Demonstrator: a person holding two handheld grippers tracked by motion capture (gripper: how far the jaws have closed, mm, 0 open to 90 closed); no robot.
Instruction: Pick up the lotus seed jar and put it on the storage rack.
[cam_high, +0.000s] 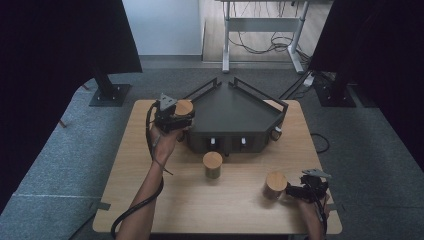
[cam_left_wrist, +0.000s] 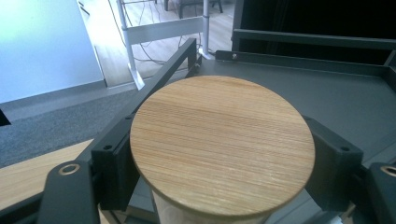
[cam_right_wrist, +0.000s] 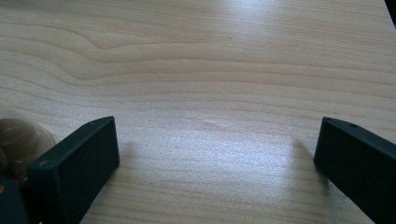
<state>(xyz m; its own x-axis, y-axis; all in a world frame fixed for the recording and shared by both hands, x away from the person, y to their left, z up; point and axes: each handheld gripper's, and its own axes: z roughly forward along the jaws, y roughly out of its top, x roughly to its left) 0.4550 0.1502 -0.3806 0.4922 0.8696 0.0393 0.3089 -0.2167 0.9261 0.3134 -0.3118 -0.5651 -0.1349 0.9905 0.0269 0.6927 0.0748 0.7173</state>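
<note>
Left tool (cam_left_wrist: 219, 154) clamping wood-lidded jar (cam_left_wrist: 222, 144), right tool (cam_right_wrist: 217, 154) wide open

My work surface is a pale wooden table (cam_high: 165, 210) with a flowing grain, standing on grey carpet (cam_high: 60, 165). At its far middle sits a dark five-sided tray stand (cam_high: 235, 112) with low rails round its top, its front face turned toward me. Just in front of that face stands a jar with a wooden lid (cam_high: 212, 164), apart from the stand. A second wooden-lidded jar (cam_high: 276, 184) stands nearer my right corner of the table, well apart from the first. The board between these and my edge is bare wood.
</note>
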